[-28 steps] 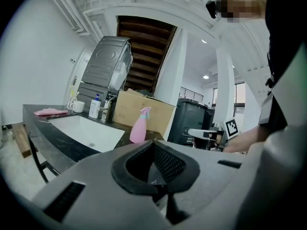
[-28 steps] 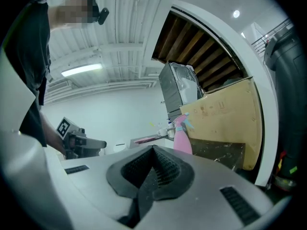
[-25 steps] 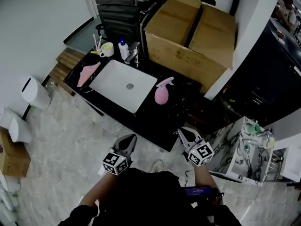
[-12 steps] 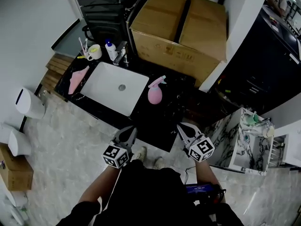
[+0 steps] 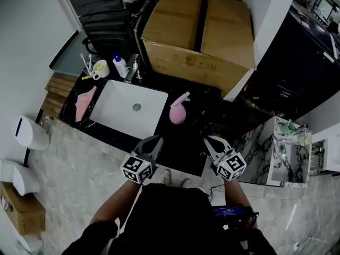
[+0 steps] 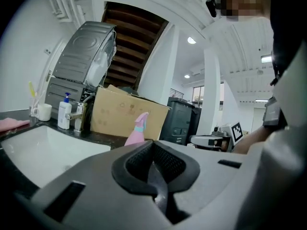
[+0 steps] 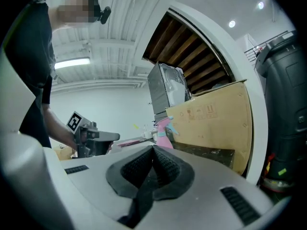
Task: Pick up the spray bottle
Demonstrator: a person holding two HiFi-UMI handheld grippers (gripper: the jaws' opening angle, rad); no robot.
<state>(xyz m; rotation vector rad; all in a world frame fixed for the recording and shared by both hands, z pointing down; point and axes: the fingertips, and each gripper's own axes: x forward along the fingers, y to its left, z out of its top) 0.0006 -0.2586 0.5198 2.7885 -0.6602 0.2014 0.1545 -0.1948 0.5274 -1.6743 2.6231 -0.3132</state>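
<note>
The pink spray bottle (image 5: 178, 112) with a light blue collar stands upright on the black counter (image 5: 183, 145), just right of the white sink (image 5: 114, 118). In the left gripper view the spray bottle (image 6: 137, 129) rises beyond the jaws; in the right gripper view the spray bottle (image 7: 163, 128) stands in front of the cardboard box. My left gripper (image 5: 155, 141) hovers over the counter's near edge, shut and empty. My right gripper (image 5: 210, 141) is level with it to the right, also shut with nothing in it. Both are well short of the bottle.
A large cardboard box (image 5: 199, 33) sits behind the counter. A faucet (image 5: 133, 62), a white soap bottle (image 5: 120, 65) and a cup of toothbrushes (image 5: 99, 68) stand behind the sink. A pink cloth (image 5: 83, 102) lies at its left. A marble-patterned stand (image 5: 265, 153) is at the right.
Both grippers have come forward toward the counter's near edge, the left one more. The bottle has not moved on the counter.
</note>
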